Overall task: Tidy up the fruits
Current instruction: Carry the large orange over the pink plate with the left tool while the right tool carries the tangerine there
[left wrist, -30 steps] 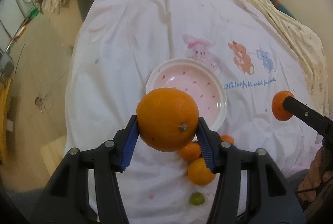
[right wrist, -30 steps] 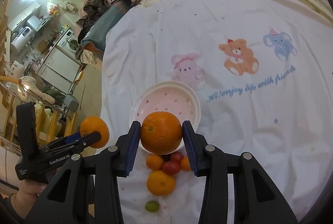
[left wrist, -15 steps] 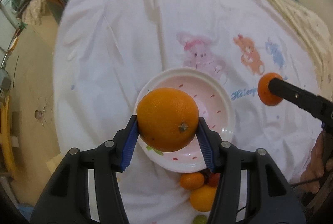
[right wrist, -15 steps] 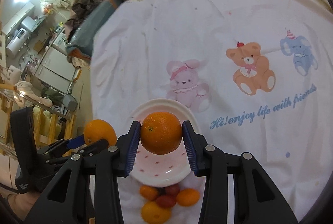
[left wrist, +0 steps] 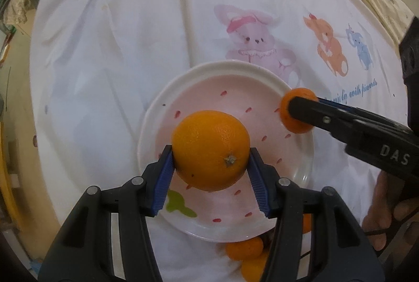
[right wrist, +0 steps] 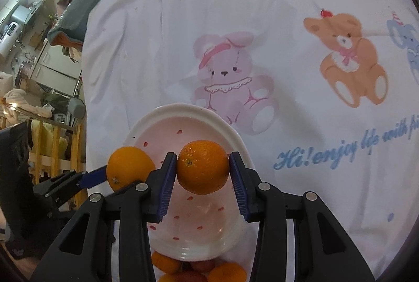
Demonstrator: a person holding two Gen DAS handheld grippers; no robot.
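Note:
My left gripper [left wrist: 210, 158] is shut on a large orange [left wrist: 209, 148] and holds it over the pink bowl [left wrist: 162, 109] with red specks. My right gripper [right wrist: 203, 168] is shut on a smaller orange [right wrist: 203, 166] above the same bowl [right wrist: 183, 111]. In the left wrist view the right gripper's orange [left wrist: 288, 109] shows over the bowl's right rim. In the right wrist view the left gripper's orange [right wrist: 129, 166] hangs over the bowl's left rim. Both fruits are off the bowl's floor.
Small oranges [left wrist: 244, 248] and red fruits [right wrist: 199, 266] lie on the white cartoon-print cloth [right wrist: 288, 72] just in front of the bowl. The cloth's left edge drops to the floor [left wrist: 15, 77]. Cluttered furniture [right wrist: 31, 51] stands at the left.
Both grippers have moved forward with their oranges, from short of the bowl to above it. The two oranges have come closer together. The loose fruits have slid toward the frames' bottom.

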